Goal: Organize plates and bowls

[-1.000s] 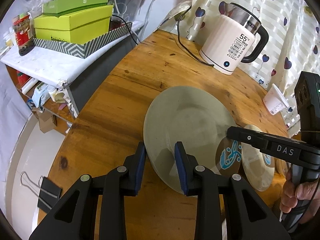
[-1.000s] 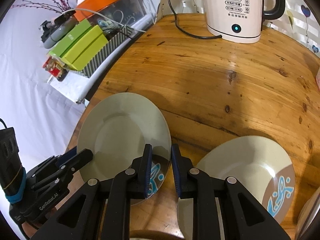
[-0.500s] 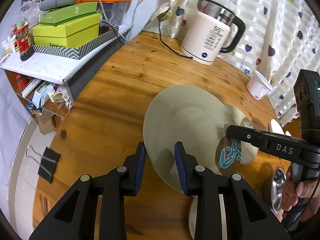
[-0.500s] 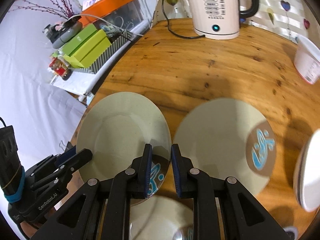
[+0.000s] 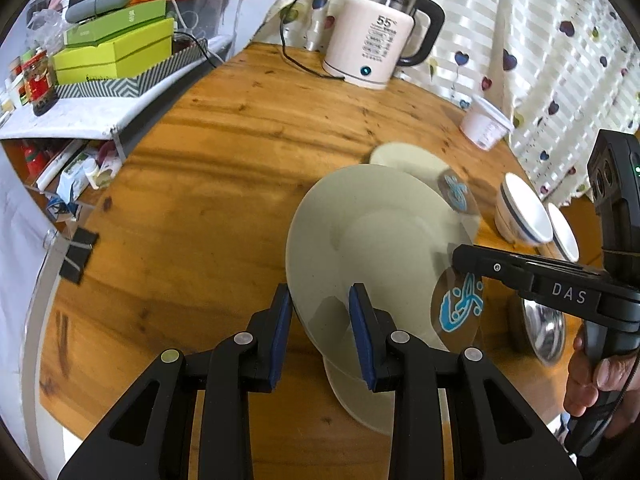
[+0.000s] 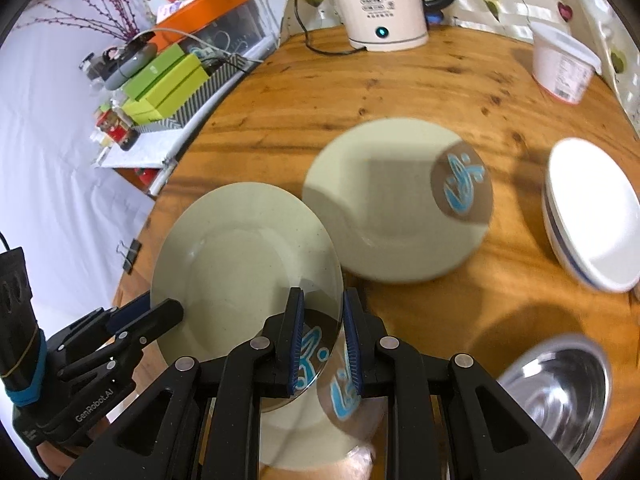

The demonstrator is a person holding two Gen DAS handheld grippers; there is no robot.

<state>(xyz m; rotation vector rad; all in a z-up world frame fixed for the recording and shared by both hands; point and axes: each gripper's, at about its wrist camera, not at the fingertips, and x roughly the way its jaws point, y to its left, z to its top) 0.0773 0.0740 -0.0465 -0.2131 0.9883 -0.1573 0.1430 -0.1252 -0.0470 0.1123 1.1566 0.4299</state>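
My left gripper [image 5: 320, 328] is clamped on the near rim of a pale green plate [image 5: 376, 248], blue pads either side of the edge. My right gripper [image 6: 322, 340] pinches the same plate [image 6: 244, 264] at the brown patch with the blue design, on its right edge; plate sits up off the round wooden table [image 5: 224, 184], held between both. In the left view the right gripper [image 5: 460, 260] comes in from the right, my hand [image 5: 596, 376] on its handle.

Directly under the held plate, another plate of the same kind [image 6: 340, 400], blue motif showing. Just beyond, farther on the table, a third matching plate [image 6: 396, 204], lying flat, blurred. Right of that, stacked white bowls with a dark blue stripe [image 6: 588, 216]. Near right, a steel bowl [image 6: 560, 392].

Far side: white electric kettle [image 6: 384, 0] reading 55, cord trailing left. Far right, white plastic tub [image 6: 564, 68]. Off the left edge, green boxes [image 5: 112, 52] on a side shelf, and a binder clip [image 5: 78, 254] below the table edge.
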